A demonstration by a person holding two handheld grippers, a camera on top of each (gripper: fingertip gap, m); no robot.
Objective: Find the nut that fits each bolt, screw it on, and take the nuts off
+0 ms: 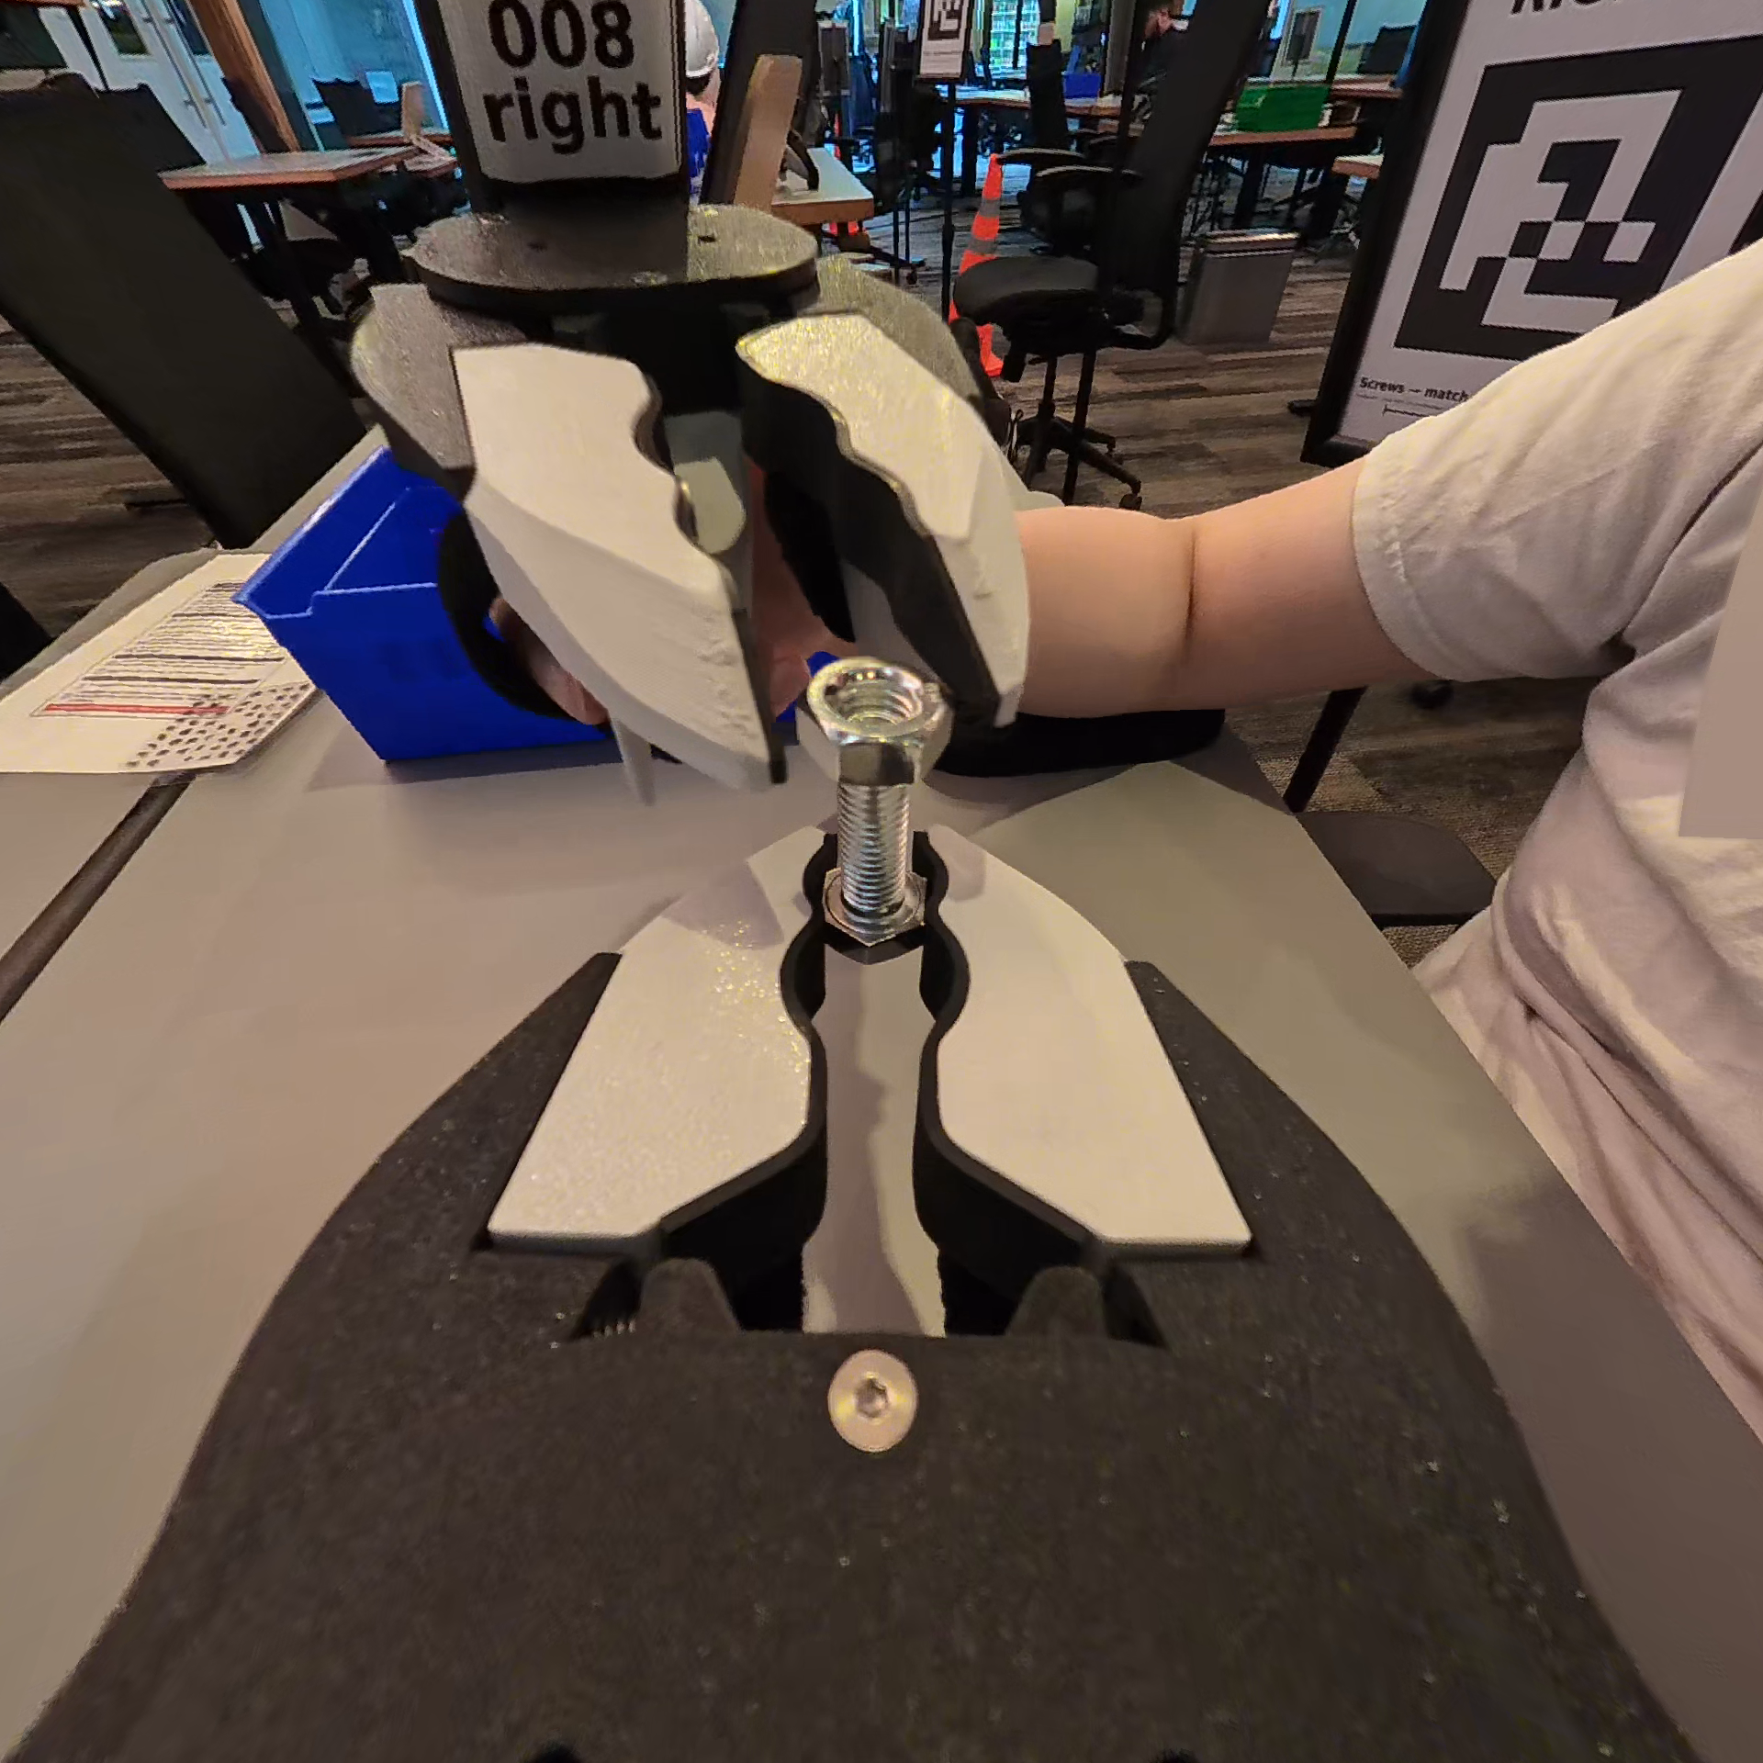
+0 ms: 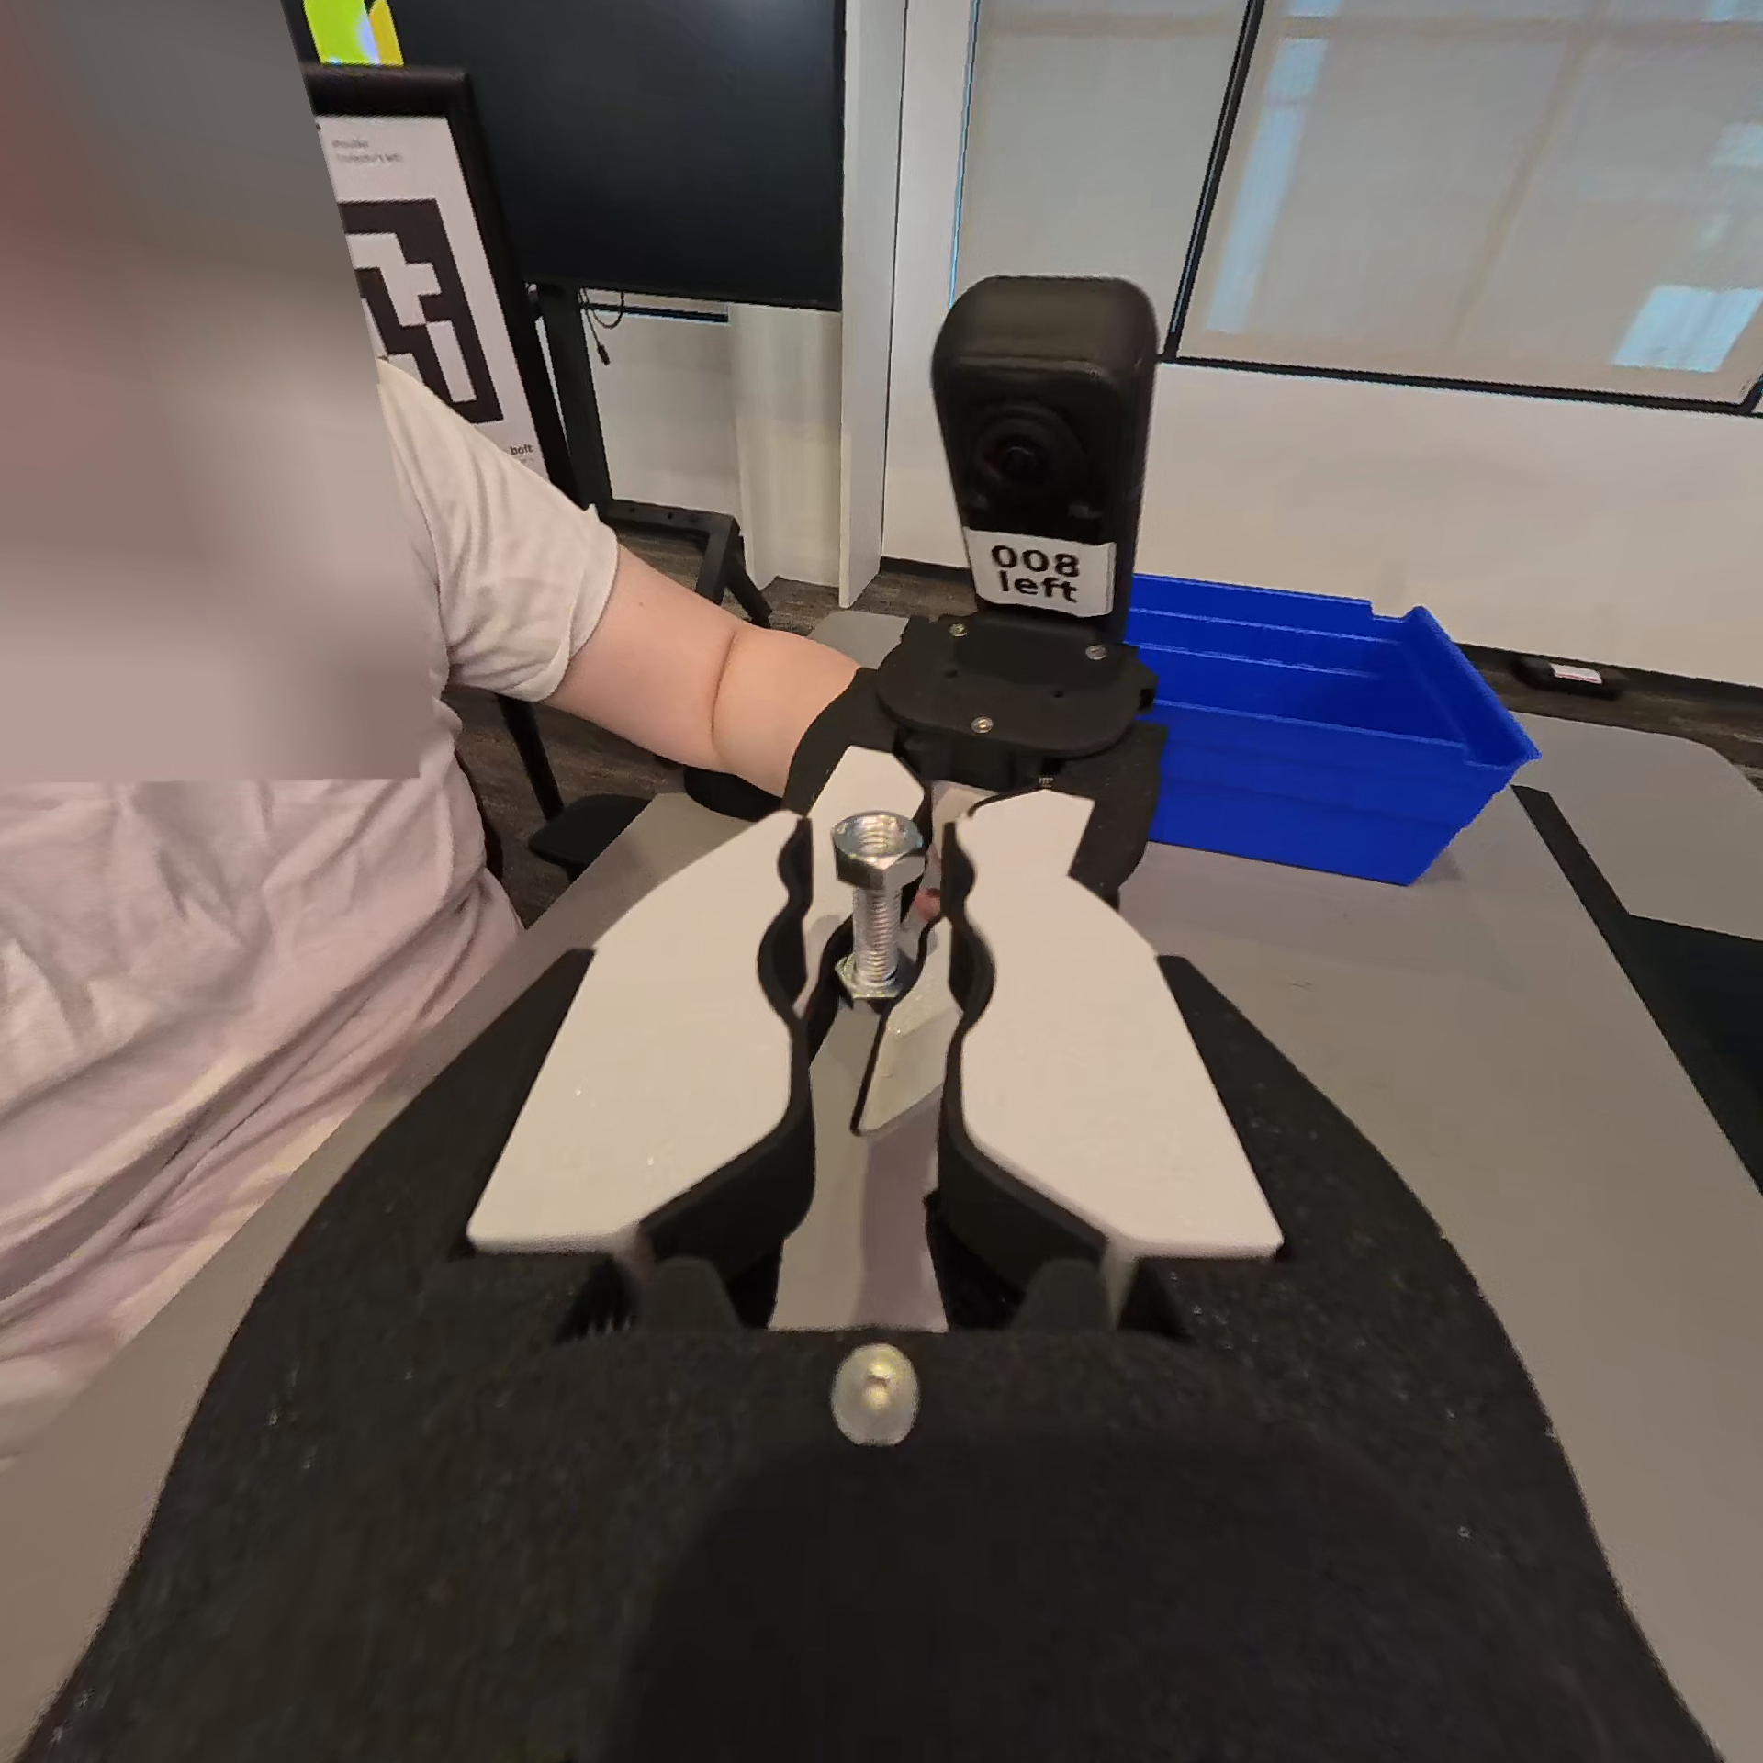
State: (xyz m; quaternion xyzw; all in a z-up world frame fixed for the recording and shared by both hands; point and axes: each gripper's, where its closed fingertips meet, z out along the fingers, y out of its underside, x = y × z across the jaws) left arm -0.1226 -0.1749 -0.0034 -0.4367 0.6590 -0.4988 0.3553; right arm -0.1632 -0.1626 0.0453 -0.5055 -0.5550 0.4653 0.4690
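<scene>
Bolt (image 1: pixel 874 840) stands upright, head down, threaded shank up, above the grey counter (image 1: pixel 286 954). Hex nut (image 1: pixel 878 711) sits on the very top of the shank, bore facing up; most of the thread below it is bare.

Left claw (image 1: pixel 870 921) is narrowed around the bolt head, gripping it at the scalloped notches of its white fingers (image 1: pixel 687 1068); the head sits right at the fingertips.

Right claw (image 1: pixel 859 725) comes in from the far side in the left wrist view, tilted down toward the nut. Its fingertips flank the nut, one on each side, with a visible gap at the left fingertip; in the right wrist view the nut (image 2: pixel 876 847) lies between the finger notches without clear contact. Grip on the nut: cannot tell; the claw reads as partly open.

Blue bin (image 2: pixel 1336 754) stands on the counter behind the left claw. Printed sheet (image 1: pixel 153 677) lies flat beside the bin. Person's forearm (image 1: pixel 1192 601) extends behind the right claw.
</scene>
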